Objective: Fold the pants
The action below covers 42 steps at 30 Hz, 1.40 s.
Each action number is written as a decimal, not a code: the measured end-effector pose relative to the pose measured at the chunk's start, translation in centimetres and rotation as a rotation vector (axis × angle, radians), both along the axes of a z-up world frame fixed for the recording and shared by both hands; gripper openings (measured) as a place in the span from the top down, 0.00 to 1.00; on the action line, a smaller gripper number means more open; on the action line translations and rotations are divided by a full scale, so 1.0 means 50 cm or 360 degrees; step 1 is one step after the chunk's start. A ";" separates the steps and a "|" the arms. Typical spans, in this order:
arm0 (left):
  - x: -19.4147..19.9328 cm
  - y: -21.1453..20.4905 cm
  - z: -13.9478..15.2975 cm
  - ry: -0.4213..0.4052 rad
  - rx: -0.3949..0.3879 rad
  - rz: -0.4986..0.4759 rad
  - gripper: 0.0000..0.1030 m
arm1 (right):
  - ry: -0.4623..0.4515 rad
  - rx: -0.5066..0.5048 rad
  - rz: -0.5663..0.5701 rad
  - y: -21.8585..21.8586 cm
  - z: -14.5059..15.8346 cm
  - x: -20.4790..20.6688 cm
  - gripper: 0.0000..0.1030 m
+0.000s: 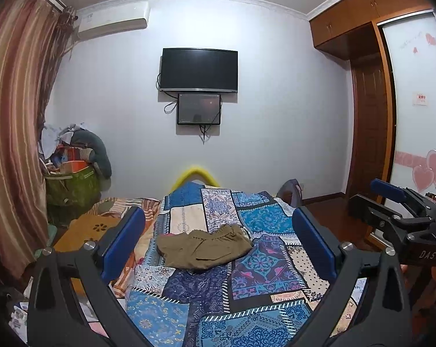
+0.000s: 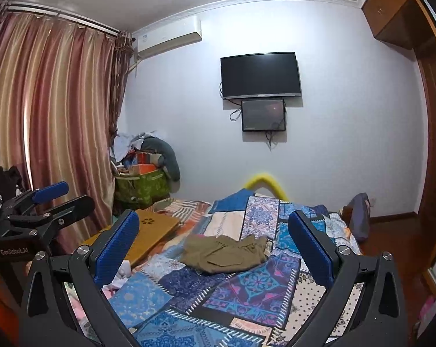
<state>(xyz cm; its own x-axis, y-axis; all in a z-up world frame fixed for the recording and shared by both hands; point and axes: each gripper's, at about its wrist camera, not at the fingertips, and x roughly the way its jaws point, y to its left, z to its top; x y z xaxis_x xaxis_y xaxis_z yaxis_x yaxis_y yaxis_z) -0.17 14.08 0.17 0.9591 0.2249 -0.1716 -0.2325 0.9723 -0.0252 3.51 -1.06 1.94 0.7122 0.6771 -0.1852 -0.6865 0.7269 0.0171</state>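
Olive-brown pants [image 1: 202, 249] lie crumpled in a heap on the blue patchwork bedspread [image 1: 255, 283], also seen in the right wrist view [image 2: 223, 253]. My left gripper [image 1: 218, 228] is open and empty, held above the bed, well short of the pants. My right gripper [image 2: 213, 231] is open and empty too, also above the bed and apart from the pants. The right gripper shows at the right edge of the left wrist view [image 1: 397, 202]; the left gripper shows at the left edge of the right wrist view [image 2: 55, 199].
A wooden lap board [image 2: 148, 235] lies on the bed's left side. A green bag piled with clothes [image 1: 73, 185] stands in the corner by the curtain [image 1: 12, 133]. A TV [image 1: 199, 69] hangs on the far wall. A wardrobe [image 1: 371, 110] stands at the right.
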 end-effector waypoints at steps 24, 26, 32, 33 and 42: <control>0.012 0.006 -0.012 0.0023 -0.0024 -0.0026 0.00 | 0.0010 0.0001 -0.0005 -0.005 0.000 -0.002 0.01; 0.012 0.004 -0.012 0.0020 -0.0019 -0.0024 0.00 | 0.0011 0.0002 -0.0005 -0.005 0.000 -0.002 0.01; 0.014 0.002 -0.011 0.0035 -0.0021 -0.0049 0.00 | 0.0012 0.0011 -0.0004 -0.004 0.001 -0.004 0.01; 0.015 0.002 -0.011 0.0039 -0.0022 -0.0056 0.00 | 0.0011 0.0010 -0.0003 -0.003 0.002 -0.005 0.01; 0.017 0.006 -0.014 0.0050 -0.0037 -0.0054 0.00 | 0.0012 0.0009 -0.0002 -0.002 0.001 -0.005 0.01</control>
<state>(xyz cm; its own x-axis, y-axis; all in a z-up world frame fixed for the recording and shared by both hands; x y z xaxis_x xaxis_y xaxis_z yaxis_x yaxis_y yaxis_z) 0.70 14.38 -0.51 0.9603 0.1877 -0.2065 -0.2001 0.9789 -0.0408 3.24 -1.16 1.99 0.7118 0.6771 -0.1867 -0.6853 0.7278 0.0265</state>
